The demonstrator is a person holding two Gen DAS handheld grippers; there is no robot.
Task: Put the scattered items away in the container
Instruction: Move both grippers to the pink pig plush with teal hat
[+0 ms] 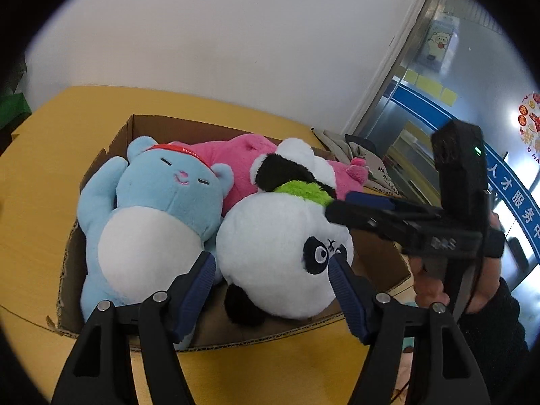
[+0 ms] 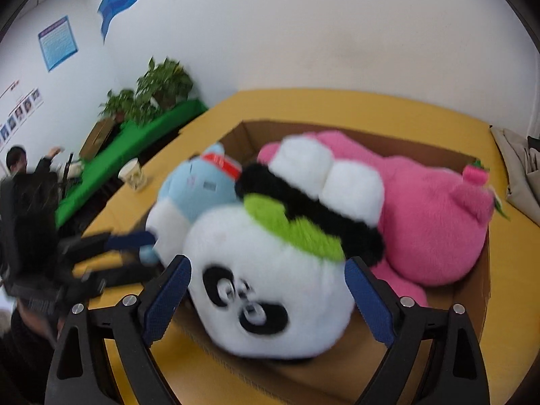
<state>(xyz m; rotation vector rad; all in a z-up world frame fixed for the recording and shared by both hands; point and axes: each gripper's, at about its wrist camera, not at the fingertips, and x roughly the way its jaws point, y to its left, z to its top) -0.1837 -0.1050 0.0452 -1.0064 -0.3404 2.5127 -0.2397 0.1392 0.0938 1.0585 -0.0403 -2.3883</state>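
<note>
An open cardboard box (image 1: 145, 126) (image 2: 472, 307) sits on a yellow table. In it lie a blue plush bear (image 1: 162, 209) (image 2: 199, 185), a pink plush (image 1: 236, 165) (image 2: 428, 219) and a panda plush (image 1: 280, 253) (image 2: 270, 280). My left gripper (image 1: 271, 283) is open, its fingers either side of the panda's head near the box's front. My right gripper (image 2: 268, 298) is open with the panda's head between its fingers; I cannot tell whether the pads touch it. In the left wrist view the right gripper (image 1: 354, 207) reaches in over the panda.
The yellow table (image 1: 44, 175) surrounds the box. A paper cup (image 2: 133, 173) stands on the table's far left. Folded fabric (image 1: 341, 148) lies behind the box. A green bench with plants (image 2: 135, 145) and a person (image 2: 20, 165) are at the left. A white wall stands behind.
</note>
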